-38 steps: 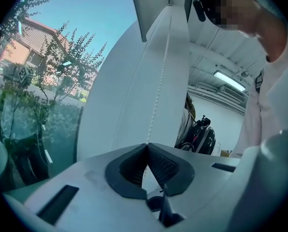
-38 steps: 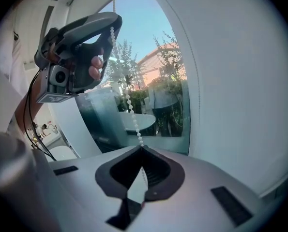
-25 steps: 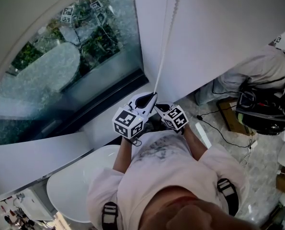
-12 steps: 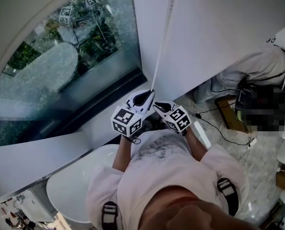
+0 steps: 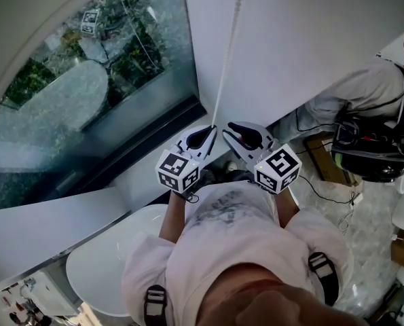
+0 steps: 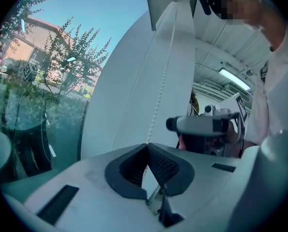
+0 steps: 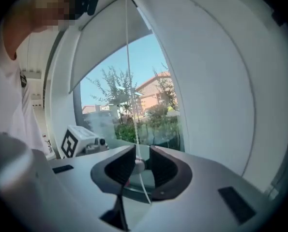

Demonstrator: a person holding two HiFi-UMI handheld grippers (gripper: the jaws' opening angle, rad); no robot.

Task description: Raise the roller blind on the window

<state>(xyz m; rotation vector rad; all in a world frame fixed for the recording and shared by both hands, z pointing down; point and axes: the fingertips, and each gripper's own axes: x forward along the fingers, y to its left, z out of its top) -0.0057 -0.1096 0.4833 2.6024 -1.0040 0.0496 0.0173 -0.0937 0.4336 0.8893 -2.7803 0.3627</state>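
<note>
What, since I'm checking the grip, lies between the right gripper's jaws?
The right gripper view shows the blind's pull cord, carrying a small white bead, running between the parted jaws of the right gripper.

Bead chain (image 5: 226,60) top out of view

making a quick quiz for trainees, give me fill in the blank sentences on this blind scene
The left gripper is ____ on the bead chain.
The right gripper's jaws stand ____ around the chain.
In the right gripper view, the roller blind covers only the ____ part of the window.
Missing: shut; apart; upper.
</note>
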